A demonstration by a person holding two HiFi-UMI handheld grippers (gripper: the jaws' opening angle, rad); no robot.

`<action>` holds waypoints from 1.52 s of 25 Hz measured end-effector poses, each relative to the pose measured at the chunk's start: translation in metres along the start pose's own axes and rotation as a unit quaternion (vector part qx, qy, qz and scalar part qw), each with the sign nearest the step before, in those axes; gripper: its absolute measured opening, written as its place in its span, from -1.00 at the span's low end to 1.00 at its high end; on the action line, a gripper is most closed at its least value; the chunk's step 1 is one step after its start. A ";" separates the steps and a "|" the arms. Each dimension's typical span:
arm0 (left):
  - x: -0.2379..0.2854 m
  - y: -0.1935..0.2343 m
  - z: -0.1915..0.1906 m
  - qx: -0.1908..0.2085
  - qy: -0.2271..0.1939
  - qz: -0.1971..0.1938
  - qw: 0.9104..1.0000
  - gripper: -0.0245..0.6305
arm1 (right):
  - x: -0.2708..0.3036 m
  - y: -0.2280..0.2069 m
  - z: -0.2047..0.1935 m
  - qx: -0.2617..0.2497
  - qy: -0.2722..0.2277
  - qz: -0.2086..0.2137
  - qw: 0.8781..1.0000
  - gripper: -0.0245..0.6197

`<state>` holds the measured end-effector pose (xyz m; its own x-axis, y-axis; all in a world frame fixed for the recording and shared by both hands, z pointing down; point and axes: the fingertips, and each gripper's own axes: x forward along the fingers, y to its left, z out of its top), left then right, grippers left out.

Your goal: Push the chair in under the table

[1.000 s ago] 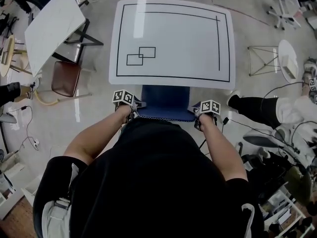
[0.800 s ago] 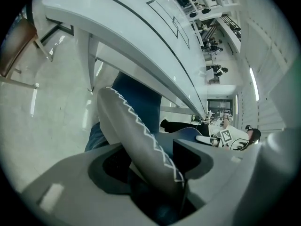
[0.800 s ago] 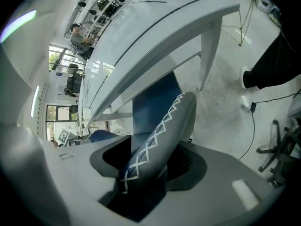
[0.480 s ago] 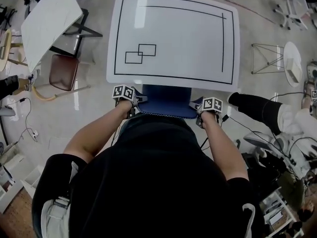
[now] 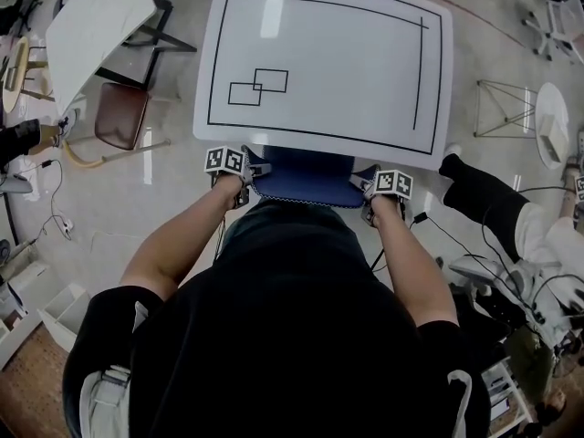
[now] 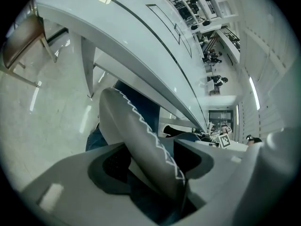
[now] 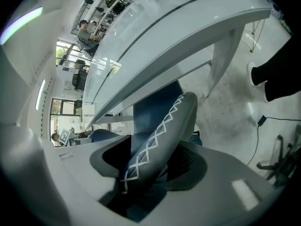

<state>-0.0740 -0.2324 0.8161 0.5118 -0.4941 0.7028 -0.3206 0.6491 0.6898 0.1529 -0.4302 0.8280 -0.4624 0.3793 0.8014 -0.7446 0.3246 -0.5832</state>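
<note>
Blue chair (image 5: 306, 179) backrest clamped at both ends: left gripper (image 5: 248, 173), right gripper (image 5: 367, 190), jaws tight, forearms angled down. White table (image 5: 365, 71) at 12 o'clock, brown chair (image 5: 119, 115) at 10.

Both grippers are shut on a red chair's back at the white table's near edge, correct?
No: the chair is blue, not red, per the head view. Left gripper and right gripper are shut on its back at the white table's near edge.
</note>
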 end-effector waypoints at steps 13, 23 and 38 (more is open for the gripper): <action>0.022 0.005 0.030 -0.003 -0.082 -0.016 0.997 0.31 | 0.014 -0.018 0.031 -0.021 -0.050 0.010 0.998 -0.10; 0.035 0.012 0.032 -0.002 -0.106 -0.028 0.994 0.31 | 0.021 -0.024 0.043 -0.052 -0.059 0.008 0.997 -0.10; 0.047 0.028 0.042 0.004 -0.119 -0.027 0.993 0.32 | 0.039 -0.034 0.045 -0.069 -0.072 0.008 0.995 -0.09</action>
<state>-0.0924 -0.2617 0.8759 0.3258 -0.6509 0.6858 -0.3053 0.6140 0.7278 0.1387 -0.4650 0.8854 -0.5446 0.2602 0.7973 -0.6689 0.4388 -0.6000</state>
